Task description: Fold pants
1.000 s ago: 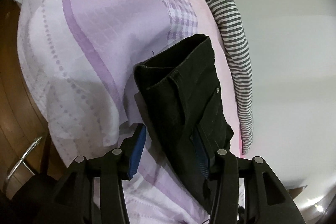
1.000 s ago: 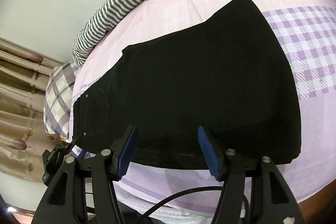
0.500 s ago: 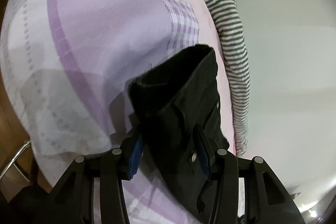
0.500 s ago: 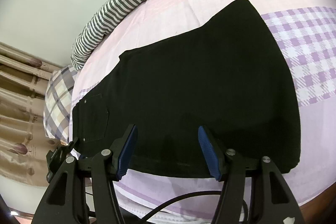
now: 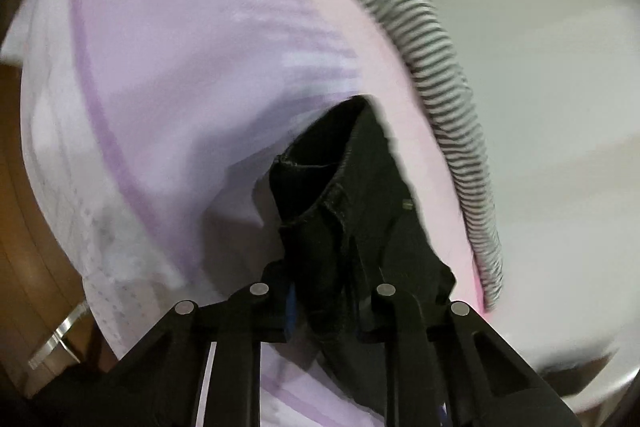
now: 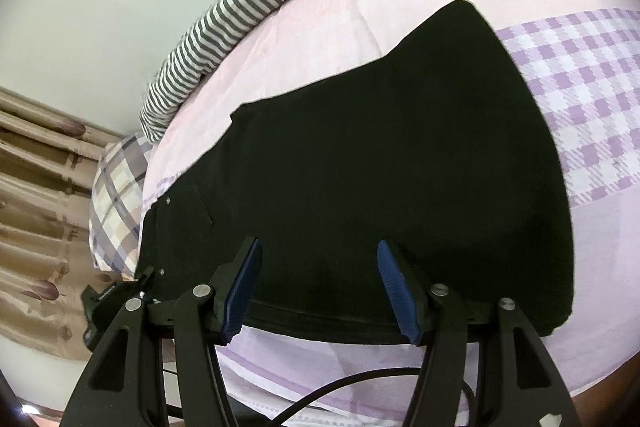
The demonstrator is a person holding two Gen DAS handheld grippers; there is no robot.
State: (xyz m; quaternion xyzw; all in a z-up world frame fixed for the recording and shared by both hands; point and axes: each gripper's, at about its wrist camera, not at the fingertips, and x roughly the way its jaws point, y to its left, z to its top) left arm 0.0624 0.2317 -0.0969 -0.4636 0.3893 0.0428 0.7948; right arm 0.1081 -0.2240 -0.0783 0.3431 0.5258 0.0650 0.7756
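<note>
Left wrist: left tool point(image 5: 324, 297) closing on pants point(image 5: 360, 211) waistband, frame centre. Right tool point(image 6: 320, 287) wide, over pants' lower edge; bed point(image 6: 580, 99) bare right.

Both tools were matte black plastic linkages with round silver pivot screws. The right gripper point(image 6: 318, 287) carried ribbed blue pads point(image 6: 394, 287) on its inner finger faces, and a black cable point(image 6: 360, 379) looped beneath its frame. The left gripper point(image 5: 326, 301) showed only a sliver of blue.
</note>
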